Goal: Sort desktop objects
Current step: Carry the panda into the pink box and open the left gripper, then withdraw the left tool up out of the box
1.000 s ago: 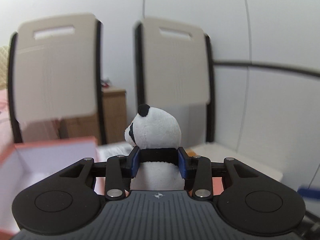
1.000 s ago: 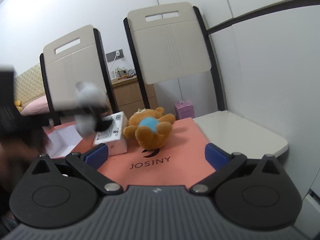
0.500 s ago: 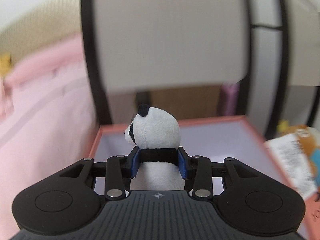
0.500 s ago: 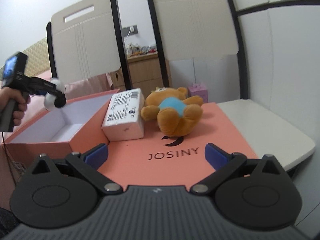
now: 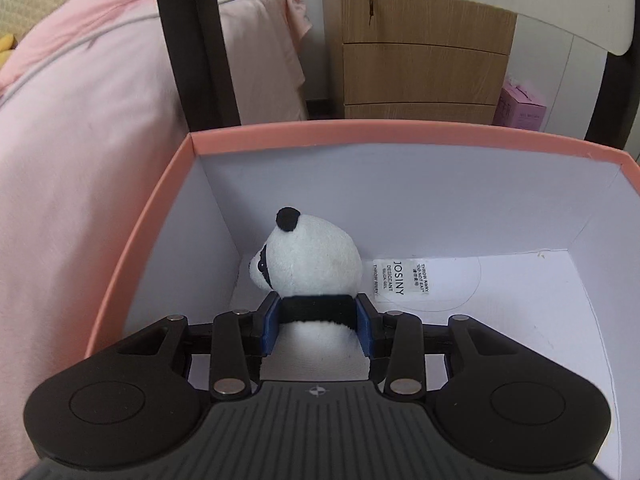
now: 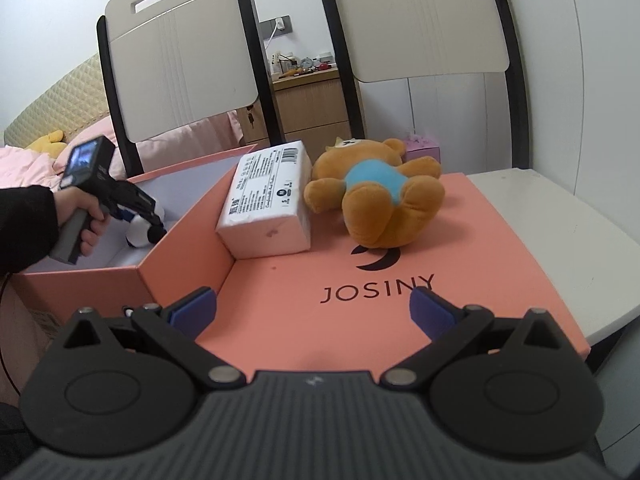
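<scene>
- A bedroom: pink bedding and a chair (image 5: 192, 40) stand behind an open pink box (image 5: 360, 136) with a white inside.
- The left gripper (image 5: 318, 328) is clamped on the panda (image 5: 312, 264) at its neck, inside the box near the left far corner, beside a desiccant packet (image 5: 402, 276).
- Step in hand, as I judge: dropping the panda; next, part the fingers and lift clear.
- The right gripper (image 6: 312, 308) gapes wide and empty over the lid (image 6: 400, 280); the bear (image 6: 376, 200) and white pack (image 6: 268, 208) lie ahead at its far edge.

The panda (image 5: 312, 258) is held inside the open box (image 5: 360, 132), left of a desiccant packet (image 5: 402, 276) on its floor. Right of the box, on the lid (image 6: 400, 280), a carton (image 6: 268, 200) lies left of the bear (image 6: 376, 196). Chairs (image 6: 180, 76) stand behind.
</scene>
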### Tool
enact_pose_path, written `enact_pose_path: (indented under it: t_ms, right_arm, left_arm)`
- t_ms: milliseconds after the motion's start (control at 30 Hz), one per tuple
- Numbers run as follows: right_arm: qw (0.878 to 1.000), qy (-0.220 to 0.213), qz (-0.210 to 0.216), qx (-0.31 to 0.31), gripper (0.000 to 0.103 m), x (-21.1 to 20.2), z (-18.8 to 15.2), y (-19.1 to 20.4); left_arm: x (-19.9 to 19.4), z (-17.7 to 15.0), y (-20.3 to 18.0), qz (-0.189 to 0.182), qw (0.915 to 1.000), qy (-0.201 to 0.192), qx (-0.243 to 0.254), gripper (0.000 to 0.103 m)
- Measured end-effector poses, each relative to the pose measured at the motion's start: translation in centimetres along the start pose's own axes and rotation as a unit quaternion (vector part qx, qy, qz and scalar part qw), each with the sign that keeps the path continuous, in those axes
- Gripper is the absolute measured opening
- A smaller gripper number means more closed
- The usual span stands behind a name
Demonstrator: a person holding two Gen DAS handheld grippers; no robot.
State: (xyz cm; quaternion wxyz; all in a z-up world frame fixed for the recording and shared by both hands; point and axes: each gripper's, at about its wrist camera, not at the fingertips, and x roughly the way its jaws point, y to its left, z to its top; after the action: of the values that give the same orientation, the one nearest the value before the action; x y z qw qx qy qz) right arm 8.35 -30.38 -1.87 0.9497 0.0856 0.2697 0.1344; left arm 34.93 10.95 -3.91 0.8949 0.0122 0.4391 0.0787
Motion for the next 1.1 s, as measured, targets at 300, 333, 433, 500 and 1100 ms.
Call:
enact_pose_path:
  t_ms: [300,333,433,500,1100]
  right_arm:
    - [1.0,-0.021,0.016,0.013,0.103,-1.6,0.1,0.0]
    - [0.999,-0.025,0.019,0.015,0.103,-1.8,0.2,0.0]
    - [0.999,-0.039,0.029,0.02,0.103,-2.6,0.3,0.2]
    - [0.998,-0.053,0.035,0.027,0.103,-3.4,0.3,0.2]
    - [0.992,-0.12,0.034,0.011,0.103,-5.9,-0.1,2.3]
  left_arm:
    - [-5.9,-0.4,-0.3,-0.007,0.9986,-0.051,0.016,0.081]
    - [-7.4,-0.7,-0.6,-0.007,0.9976,-0.065,0.024,0.086]
    - [-11.8,-1.8,-1.3,-0.013,0.9927,-0.116,0.033,0.091]
    - [-14.7,-2.9,-1.7,-0.024,0.9888,-0.144,0.028,0.093]
    - [-25.9,-17.2,-4.7,-0.066,0.9527,-0.292,-0.05,0.103]
